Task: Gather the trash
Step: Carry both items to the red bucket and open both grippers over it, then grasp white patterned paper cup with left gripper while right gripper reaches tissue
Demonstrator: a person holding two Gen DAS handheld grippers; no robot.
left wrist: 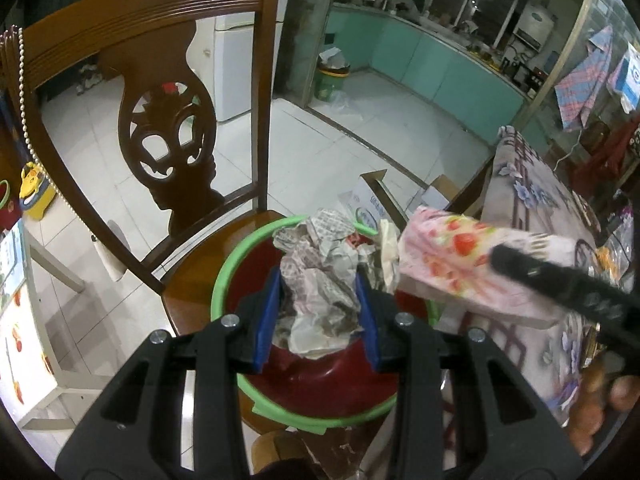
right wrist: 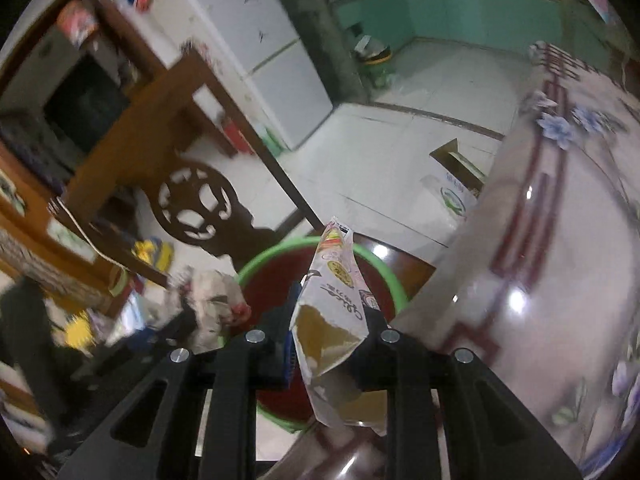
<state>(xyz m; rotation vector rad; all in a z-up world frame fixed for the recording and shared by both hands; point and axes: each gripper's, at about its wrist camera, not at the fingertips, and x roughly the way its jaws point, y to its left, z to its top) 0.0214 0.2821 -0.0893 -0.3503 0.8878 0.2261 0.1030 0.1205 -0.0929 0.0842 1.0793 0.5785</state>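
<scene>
A dark red basin with a green rim [left wrist: 224, 276] sits on a wooden chair seat. My left gripper [left wrist: 318, 300] is shut on a crumpled wad of printed paper [left wrist: 320, 280] and holds it over the basin. My right gripper [right wrist: 332, 336] is shut on a torn printed wrapper [right wrist: 336, 312] and holds it above the basin [right wrist: 264, 260]. In the left wrist view the right gripper's finger [left wrist: 560, 280] shows at the right, with the pink flowered wrapper [left wrist: 460, 256]. In the right wrist view the left gripper with its paper wad [right wrist: 212, 300] is blurred at the left.
The carved wooden chair back [left wrist: 168, 120] stands behind the basin. A table with a flowered cloth [right wrist: 560, 240] is to the right, close to the basin. An open cardboard box [left wrist: 372, 200] sits on the tiled floor beyond.
</scene>
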